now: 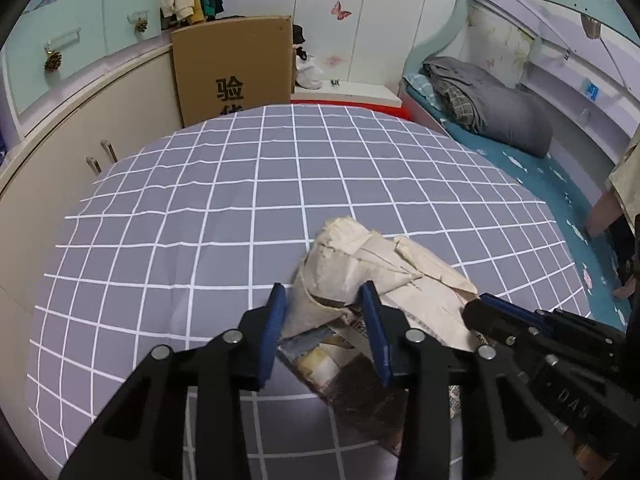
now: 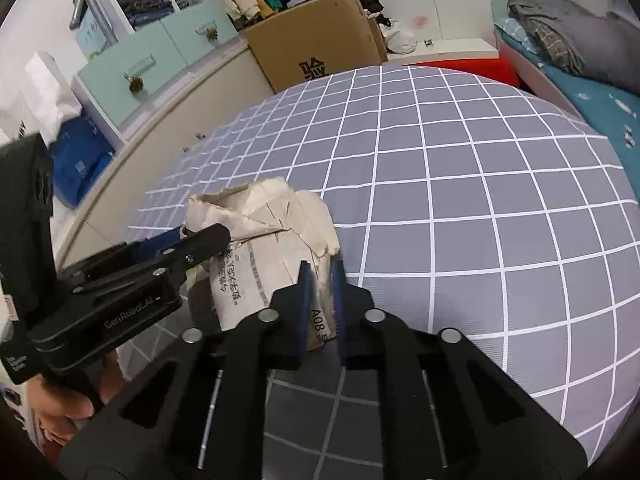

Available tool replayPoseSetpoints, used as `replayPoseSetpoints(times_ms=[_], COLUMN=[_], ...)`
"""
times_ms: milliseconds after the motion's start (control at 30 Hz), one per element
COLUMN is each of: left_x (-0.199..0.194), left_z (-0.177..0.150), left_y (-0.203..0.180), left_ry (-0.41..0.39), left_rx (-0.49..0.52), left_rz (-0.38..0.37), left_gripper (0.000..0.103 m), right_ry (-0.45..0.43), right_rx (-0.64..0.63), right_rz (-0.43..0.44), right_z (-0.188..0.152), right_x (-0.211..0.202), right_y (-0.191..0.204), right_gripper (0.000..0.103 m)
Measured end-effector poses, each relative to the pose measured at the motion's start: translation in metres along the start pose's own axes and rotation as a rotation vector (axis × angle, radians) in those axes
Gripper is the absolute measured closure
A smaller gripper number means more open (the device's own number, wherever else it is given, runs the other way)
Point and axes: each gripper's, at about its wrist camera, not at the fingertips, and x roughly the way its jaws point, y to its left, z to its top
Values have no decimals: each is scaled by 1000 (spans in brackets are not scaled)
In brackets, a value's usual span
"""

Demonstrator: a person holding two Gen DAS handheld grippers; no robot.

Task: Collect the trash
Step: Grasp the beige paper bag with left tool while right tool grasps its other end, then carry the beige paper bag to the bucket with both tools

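Note:
A crumpled, folded newspaper [image 1: 372, 272] lies on the grey checked tablecloth [image 1: 240, 200]. My left gripper [image 1: 326, 304] has its blue fingers on either side of the paper's near end and grips it. My right gripper [image 2: 320, 280] is shut on the paper's [image 2: 272, 236] other corner, with a printed edge between its blue pads. In the left wrist view the right gripper [image 1: 532, 320] comes in from the right; in the right wrist view the left gripper [image 2: 192, 244] comes in from the left.
A cardboard box [image 1: 234, 68] stands beyond the table's far edge. A cream cabinet [image 1: 80, 128] with mint drawers runs along the left. A bed [image 1: 520, 152] with a teal sheet and grey bedding lies to the right.

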Motion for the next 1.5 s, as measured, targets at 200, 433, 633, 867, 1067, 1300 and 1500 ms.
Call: replayPoseSetpoints(times_ms=[200, 433, 633, 867, 1067, 1300, 1500], left_x=[-16, -30, -25, -16, -15, -14, -15], left_z=[-5, -6, -20, -31, -33, -33, -33], left_y=[-18, -75, -79, -74, -63, -50, -43], left_ry=[-21, -32, -4, 20, 16, 7, -9], left_rx=[-11, 48, 22, 27, 6, -27, -53], left_rz=[-1, -28, 15, 86, 59, 1, -43], left_gripper=[71, 74, 75, 75, 75, 76, 76], right_ry=[-30, -62, -78, -31, -41, -38, -99], right_rx=[37, 72, 150, 185, 216, 249, 213], right_rz=[65, 87, 0, 46, 88, 161, 162], right_z=[0, -3, -20, -28, -25, -20, -18], right_x=[-19, -46, -67, -58, -51, -40, -54], right_y=[-15, -36, -80, -89, -87, -84, -81], right_gripper=[94, 95, 95, 82, 81, 81, 83])
